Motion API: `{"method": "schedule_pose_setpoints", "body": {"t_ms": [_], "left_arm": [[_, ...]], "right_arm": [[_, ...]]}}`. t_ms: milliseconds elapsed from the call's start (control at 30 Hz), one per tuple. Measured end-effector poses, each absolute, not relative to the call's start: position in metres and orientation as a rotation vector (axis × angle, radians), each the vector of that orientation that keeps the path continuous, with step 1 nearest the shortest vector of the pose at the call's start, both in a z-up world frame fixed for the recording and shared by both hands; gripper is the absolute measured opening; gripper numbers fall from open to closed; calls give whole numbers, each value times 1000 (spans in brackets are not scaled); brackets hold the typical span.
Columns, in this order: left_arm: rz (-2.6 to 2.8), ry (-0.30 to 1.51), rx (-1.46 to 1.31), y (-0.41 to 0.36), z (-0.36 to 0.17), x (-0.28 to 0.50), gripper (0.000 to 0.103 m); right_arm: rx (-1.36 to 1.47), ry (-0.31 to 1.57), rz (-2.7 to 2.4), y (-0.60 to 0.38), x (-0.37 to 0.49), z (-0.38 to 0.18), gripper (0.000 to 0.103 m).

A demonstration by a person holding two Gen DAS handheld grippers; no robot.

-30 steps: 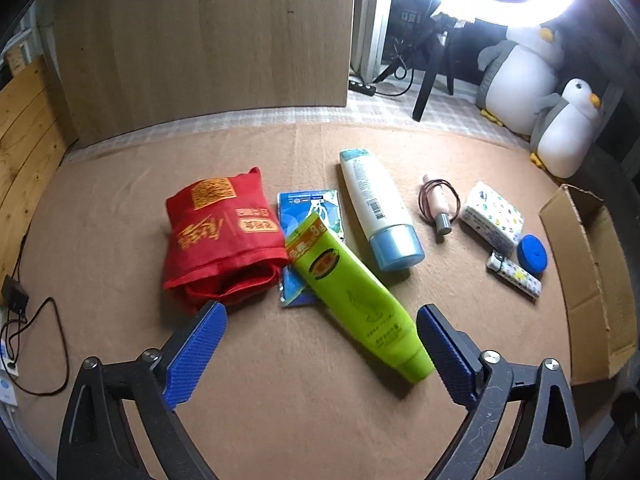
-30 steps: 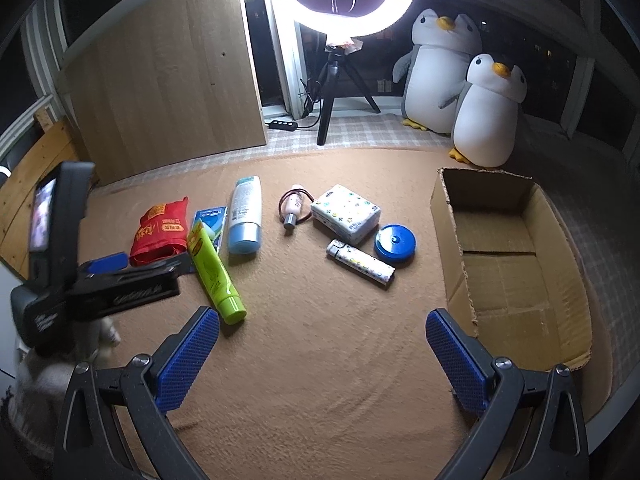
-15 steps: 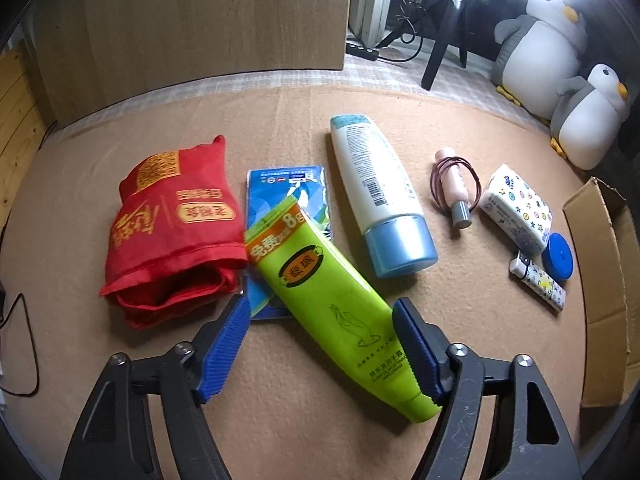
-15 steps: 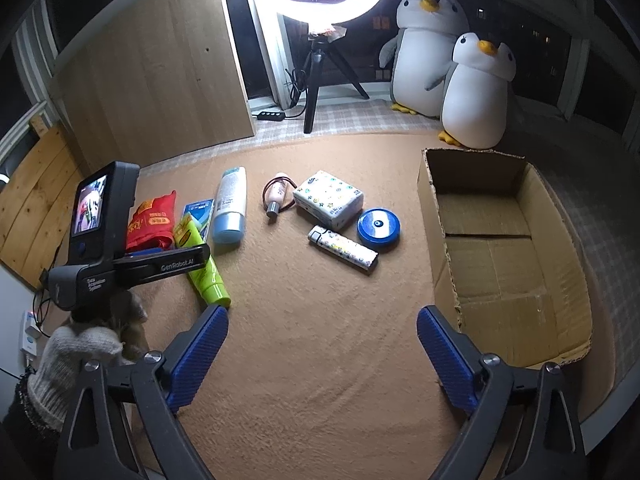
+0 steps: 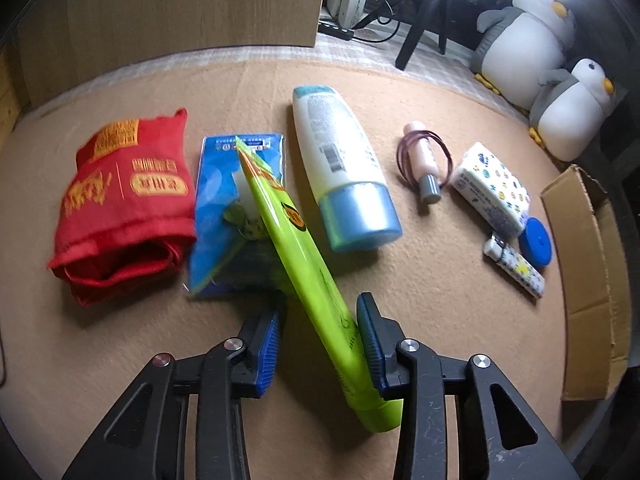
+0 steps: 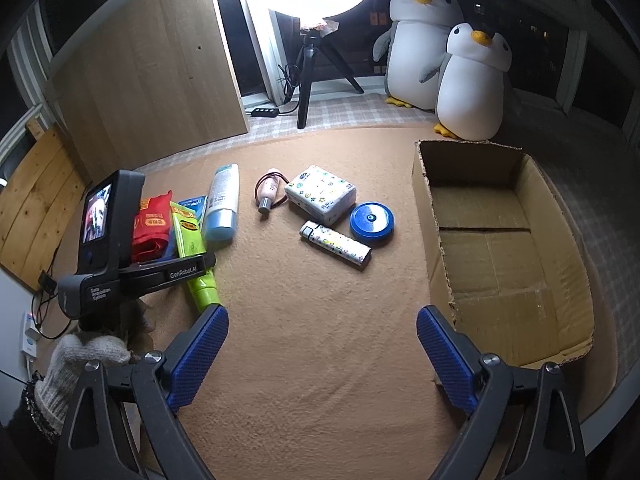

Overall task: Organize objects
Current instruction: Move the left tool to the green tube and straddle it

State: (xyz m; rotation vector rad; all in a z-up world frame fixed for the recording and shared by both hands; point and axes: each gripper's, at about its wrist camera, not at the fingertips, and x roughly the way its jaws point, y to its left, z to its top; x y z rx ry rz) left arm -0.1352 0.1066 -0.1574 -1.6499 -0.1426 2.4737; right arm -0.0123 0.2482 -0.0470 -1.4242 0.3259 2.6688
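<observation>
We are at the pick-up step: our left gripper (image 5: 320, 340) is closing on the green tube (image 5: 304, 256), which stands on edge between the pads, the right one touching it, a gap on the left, so not fully clamped.

Next we must squeeze, lift & carry it to the cardboard box (image 6: 508, 240), far right of the tube.

Right gripper (image 6: 322, 350) hangs wide apart w/ nothing in it.
</observation>
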Motion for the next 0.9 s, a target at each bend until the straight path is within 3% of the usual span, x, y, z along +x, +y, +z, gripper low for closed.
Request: {"method": "schedule_pose_setpoints", "body": {"t_ms": [533,633,900], "left_arm": [[2404,-205,-1589,86,-160,-76,35],[2392,-213,-1587,83,-158,-66,34],[2364,-277,-1575,81,-158,-59,31]], "right_arm": [[-1532,414,2676,241,-33,-69,90],[-1599,462,2670,235,-43,-80,85],[-1738,559,2646,222,-62,-105,58]]}}
